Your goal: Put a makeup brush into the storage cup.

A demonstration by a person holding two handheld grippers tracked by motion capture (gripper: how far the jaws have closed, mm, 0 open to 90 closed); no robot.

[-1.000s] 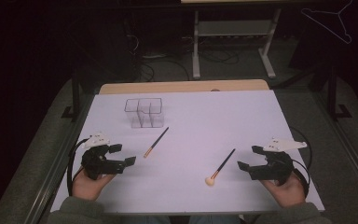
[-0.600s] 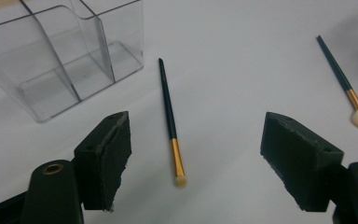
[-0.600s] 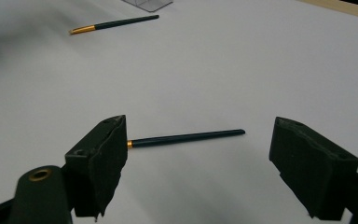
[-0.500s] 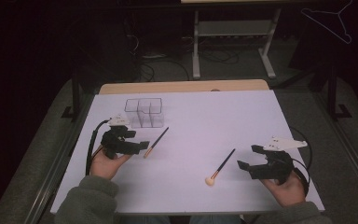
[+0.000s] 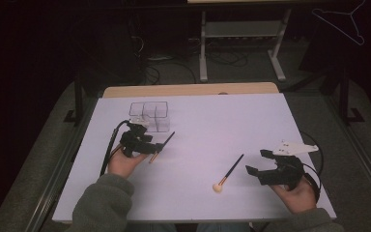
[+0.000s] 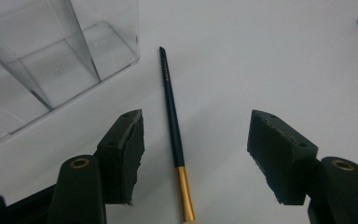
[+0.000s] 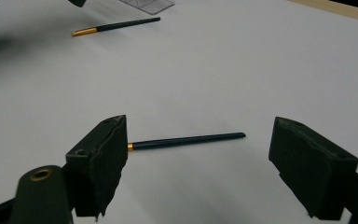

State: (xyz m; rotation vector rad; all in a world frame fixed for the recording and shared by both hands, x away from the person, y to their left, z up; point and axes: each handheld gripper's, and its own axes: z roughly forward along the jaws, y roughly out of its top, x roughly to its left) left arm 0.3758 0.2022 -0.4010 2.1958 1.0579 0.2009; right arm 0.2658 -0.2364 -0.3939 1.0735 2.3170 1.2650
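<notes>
A dark-handled brush (image 5: pixel 163 145) with a gold ferrule lies just in front of the clear compartment box (image 5: pixel 149 115). My left gripper (image 5: pixel 155 146) is lowered over it. In the left gripper view the brush (image 6: pixel 172 126) lies on the table between the two pads, touching neither. The left gripper (image 6: pixel 196 114) is open, its jaws having just been closing. A second brush (image 5: pixel 229 171) with a tan head lies right of centre. My right gripper (image 5: pixel 257 162) rests open beside its handle tip, and the right gripper view has that brush (image 7: pixel 186 140) beyond the gap of the right gripper (image 7: pixel 198 123).
A white sheet (image 5: pixel 222 121) covers the table, with a wooden edge (image 5: pixel 188 90) at the back. The clear box (image 6: pixel 51 60) stands close to the left gripper's left jaw. A metal stand (image 5: pixel 241 43) and cables sit on the dark floor beyond.
My left hand has travelled forward and to the right, from the near left of the table to the brush by the clear box, and its jaws stand narrower. The right hand has stayed put.
</notes>
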